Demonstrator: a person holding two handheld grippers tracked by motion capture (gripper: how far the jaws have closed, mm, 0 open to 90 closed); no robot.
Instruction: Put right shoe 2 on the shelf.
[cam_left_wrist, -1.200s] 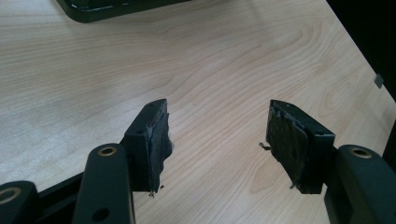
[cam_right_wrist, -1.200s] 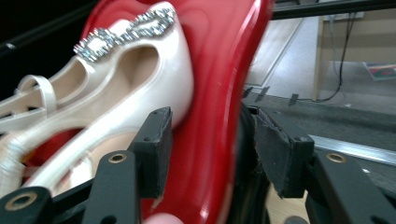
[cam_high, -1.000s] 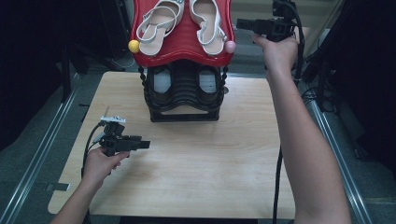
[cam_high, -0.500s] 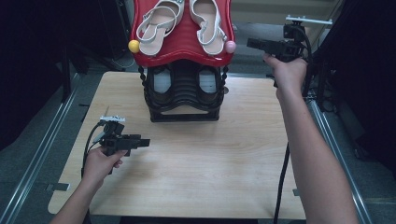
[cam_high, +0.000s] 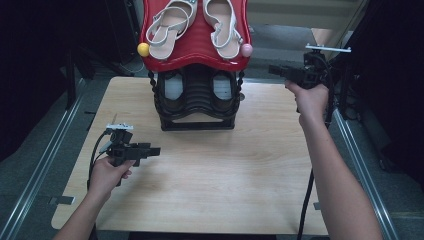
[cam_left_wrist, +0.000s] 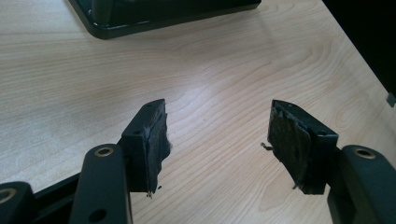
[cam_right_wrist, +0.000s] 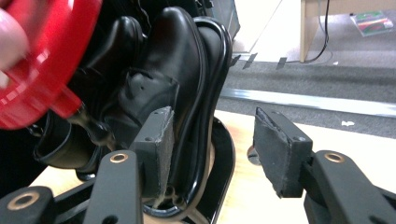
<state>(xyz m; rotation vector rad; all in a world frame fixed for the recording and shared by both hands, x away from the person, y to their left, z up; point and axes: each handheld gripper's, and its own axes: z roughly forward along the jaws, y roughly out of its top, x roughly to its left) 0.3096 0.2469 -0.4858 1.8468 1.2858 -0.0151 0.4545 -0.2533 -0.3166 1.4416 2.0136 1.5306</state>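
A shoe rack stands at the table's far middle. Its red top shelf (cam_high: 192, 47) carries a pair of white sandals (cam_high: 222, 22). The black lower tier (cam_high: 197, 107) holds black boots (cam_right_wrist: 170, 60). My right gripper (cam_high: 273, 70) hangs in the air to the right of the rack and points left at it. In the right gripper view its jaws (cam_right_wrist: 212, 126) are open, with the boot and the rack's black rim beyond them and nothing gripped. My left gripper (cam_high: 155, 150) hovers low over the table's front left, open (cam_left_wrist: 217, 126). Its jaws have just opened a little further over bare wood.
The wooden table (cam_high: 225, 170) has bare room in front of the rack. A yellow knob (cam_high: 143, 49) and a pink knob (cam_high: 246, 50) mark the red shelf's corners. Metal rails (cam_high: 45, 160) run along both table sides. Cables trail from both grippers.
My right hand has come down and to the right, from the red shelf's height to beside the lower tier. The left hand has stayed in place.
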